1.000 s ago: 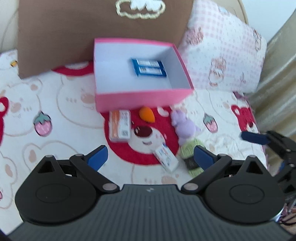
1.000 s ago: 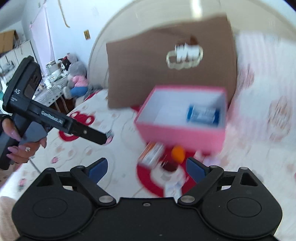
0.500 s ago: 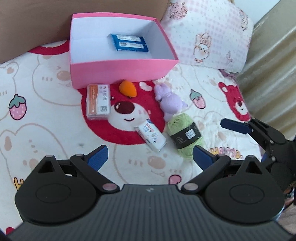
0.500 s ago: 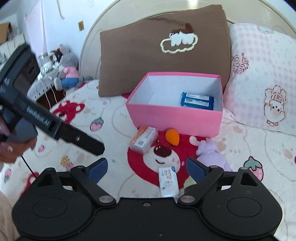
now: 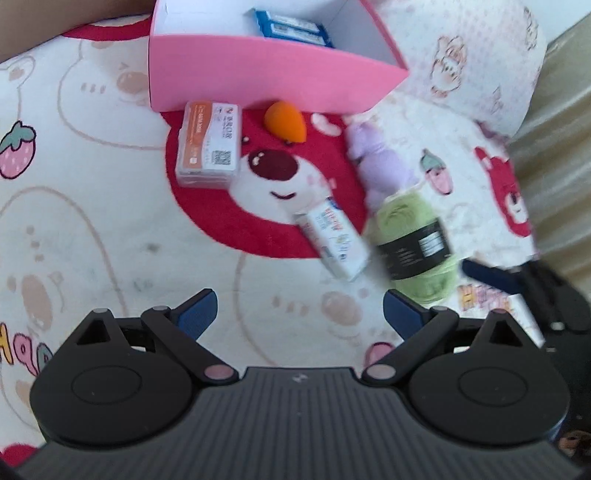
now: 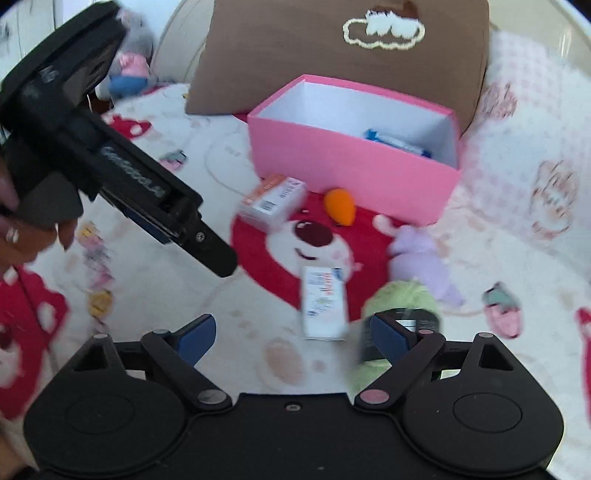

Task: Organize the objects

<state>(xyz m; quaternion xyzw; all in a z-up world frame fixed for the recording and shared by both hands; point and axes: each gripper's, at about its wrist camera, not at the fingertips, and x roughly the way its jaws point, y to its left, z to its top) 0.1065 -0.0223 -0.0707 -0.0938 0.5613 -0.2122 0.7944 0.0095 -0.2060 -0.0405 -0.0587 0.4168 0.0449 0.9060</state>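
Left wrist: one pink box [image 5: 258, 79], five loose items.

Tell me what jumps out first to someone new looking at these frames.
The open pink box at the top, holding only a blue packet. In front of it, loose items lie scattered on the red bear print of the blanket: an orange-and-white carton, an orange sponge, a purple plush, a white packet and green yarn. Both grippers, left and right, hang open and empty.
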